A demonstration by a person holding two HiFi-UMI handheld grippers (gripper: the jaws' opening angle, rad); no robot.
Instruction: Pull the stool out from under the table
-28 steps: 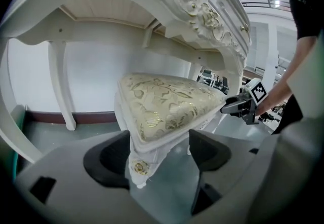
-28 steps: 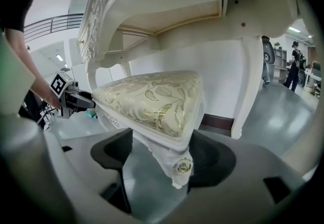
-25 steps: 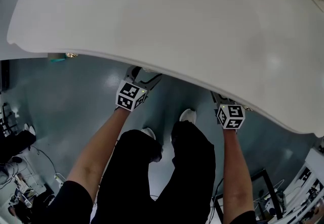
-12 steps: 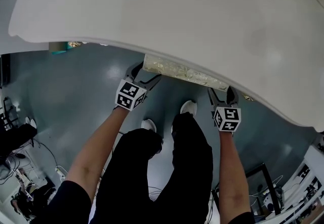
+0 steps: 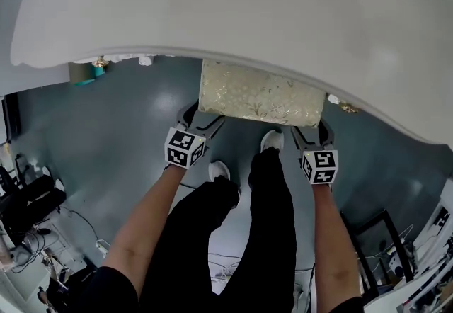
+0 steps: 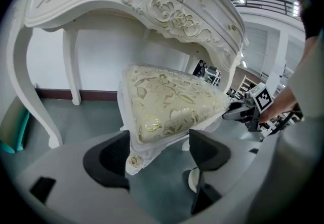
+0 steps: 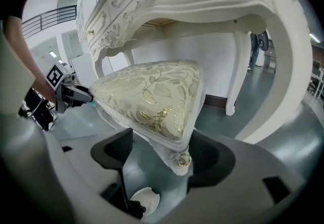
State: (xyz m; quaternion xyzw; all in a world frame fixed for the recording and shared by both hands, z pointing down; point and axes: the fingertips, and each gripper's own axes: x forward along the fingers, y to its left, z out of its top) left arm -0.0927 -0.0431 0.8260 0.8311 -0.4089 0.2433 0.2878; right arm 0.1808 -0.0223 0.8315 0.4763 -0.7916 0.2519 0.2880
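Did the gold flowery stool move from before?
Yes. The cream-and-gold cushioned stool has slid out from under the white table, toward the person's legs.

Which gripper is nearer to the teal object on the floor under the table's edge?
Left. The left gripper holds the stool at the corner on the side of the teal object. The right gripper holds the opposite corner, farther away.

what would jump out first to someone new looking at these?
The gold-patterned stool sits at centre, partly out from under the ornate white table. The left gripper and right gripper each have their jaws around a near corner of its seat.
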